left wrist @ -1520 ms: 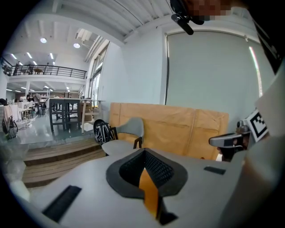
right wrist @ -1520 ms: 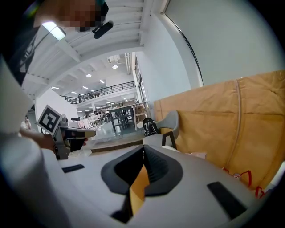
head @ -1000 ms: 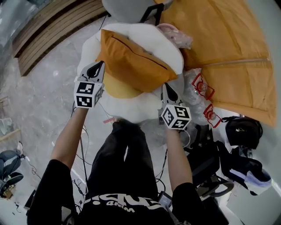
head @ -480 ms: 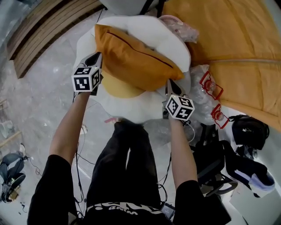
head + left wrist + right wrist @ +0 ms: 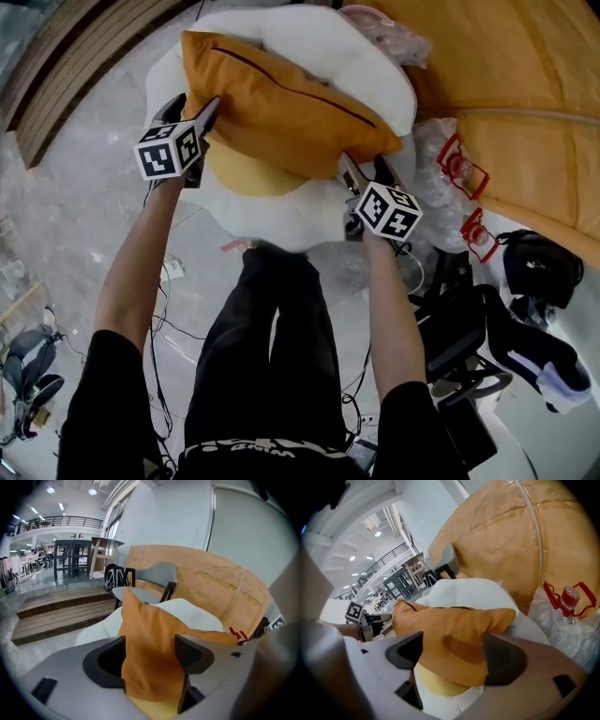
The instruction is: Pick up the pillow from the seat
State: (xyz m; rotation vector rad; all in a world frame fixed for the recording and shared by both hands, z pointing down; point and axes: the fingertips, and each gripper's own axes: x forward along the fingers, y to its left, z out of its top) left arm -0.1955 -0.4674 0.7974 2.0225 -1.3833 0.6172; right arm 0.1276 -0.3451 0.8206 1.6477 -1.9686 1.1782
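An orange pillow (image 5: 281,108) lies on a white cushion (image 5: 328,47) on the seat, with a yellow cushion (image 5: 246,178) under its near edge. My left gripper (image 5: 195,101) is at the pillow's left corner. Its jaws are opening, and the orange fabric (image 5: 150,620) fills the gap between them in the left gripper view. My right gripper (image 5: 364,164) is at the pillow's right corner. Its jaws are opening too, and the pillow (image 5: 454,625) bulges between them in the right gripper view. The pillow still rests on the cushions.
A large tan paper-wrapped shape (image 5: 525,94) stands at the right behind the seat. A clear plastic bag with red-capped bottles (image 5: 450,169) lies next to the seat, with black bags (image 5: 539,267) nearer. Wooden steps (image 5: 56,75) run along the far left. Cables trail on the floor.
Both grippers have moved forward from in front of the seat to the pillow's two near corners, which now sit between their jaws. The pillow has not left the cushions.
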